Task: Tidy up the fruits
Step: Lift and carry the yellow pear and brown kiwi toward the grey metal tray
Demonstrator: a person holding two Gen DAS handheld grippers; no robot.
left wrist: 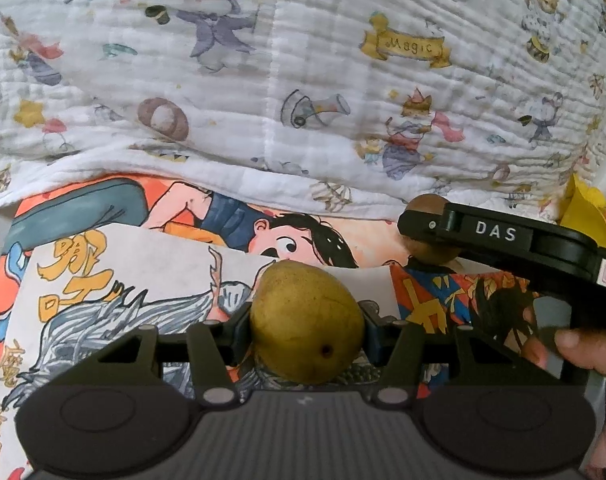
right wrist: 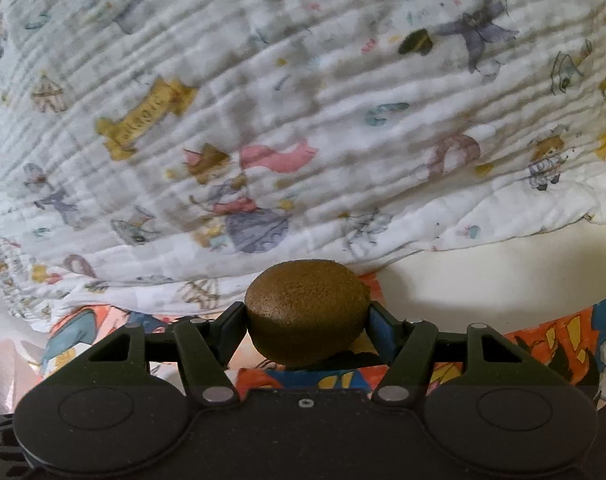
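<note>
My left gripper (left wrist: 306, 322) is shut on a yellow-green pear (left wrist: 306, 320), held just above the cartoon-printed mat (left wrist: 115, 276). My right gripper (right wrist: 305, 320) is shut on a brown fuzzy kiwi (right wrist: 305, 312), over the far edge of the same mat (right wrist: 551, 336). In the left wrist view the right gripper (left wrist: 427, 226) reaches in from the right, and its kiwi (left wrist: 425, 204) shows behind the finger marked DAS.
A white quilted blanket with cartoon animals (left wrist: 303, 80) rises right behind the mat and fills the background in both views (right wrist: 303, 120). Something yellow (left wrist: 587, 208) lies at the far right edge. A pale pink shiny thing (right wrist: 7, 372) sits at the lower left.
</note>
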